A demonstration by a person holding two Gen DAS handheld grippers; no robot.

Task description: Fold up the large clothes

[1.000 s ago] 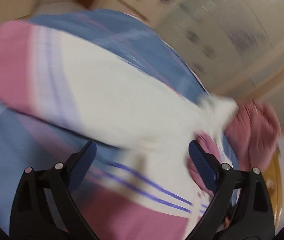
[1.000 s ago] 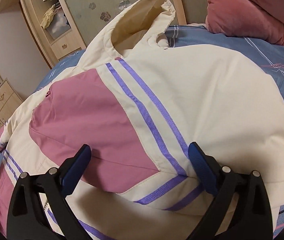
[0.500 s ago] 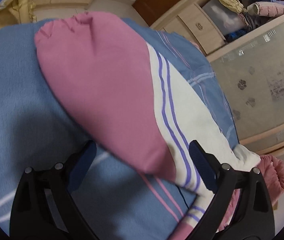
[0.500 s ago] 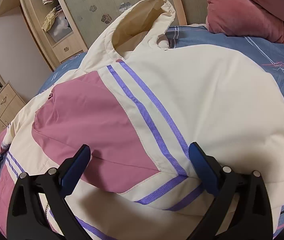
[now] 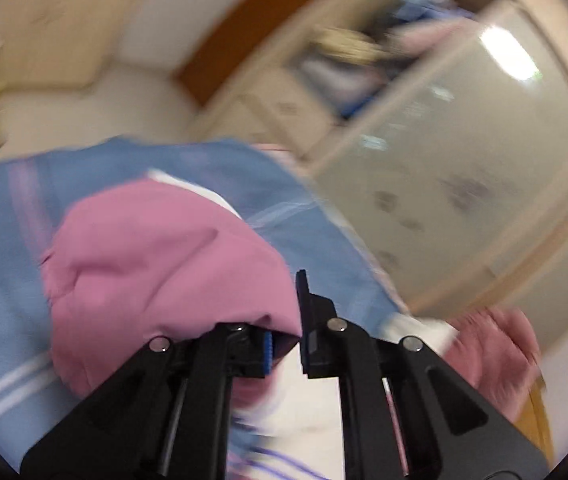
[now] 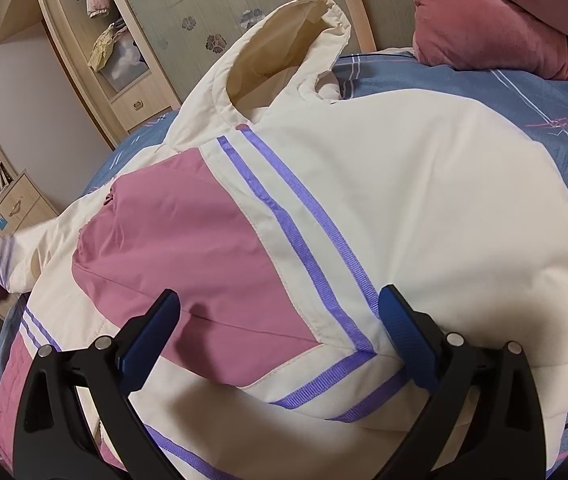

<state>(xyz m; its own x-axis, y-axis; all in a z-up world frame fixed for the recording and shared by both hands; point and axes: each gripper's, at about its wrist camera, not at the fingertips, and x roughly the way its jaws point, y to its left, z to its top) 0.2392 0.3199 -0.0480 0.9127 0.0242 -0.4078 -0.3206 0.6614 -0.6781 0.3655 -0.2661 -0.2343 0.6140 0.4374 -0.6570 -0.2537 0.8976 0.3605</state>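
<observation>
- Left hand-held gripper [image 5: 284,340]: jaws have just closed, pinching the pink sleeve [image 5: 171,268].
- Right hand-held gripper [image 6: 279,336]: jaws spread above the jacket [image 6: 424,208], gripping nothing.
- Jacket lies flat on the blue bed [image 6: 556,132], hood [image 6: 284,52] toward the wardrobe [image 6: 155,24].

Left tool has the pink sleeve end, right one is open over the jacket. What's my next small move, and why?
Probably carry the sleeve across onto the jacket body: the left tool has just closed on it, while the right tool hovers open.
</observation>
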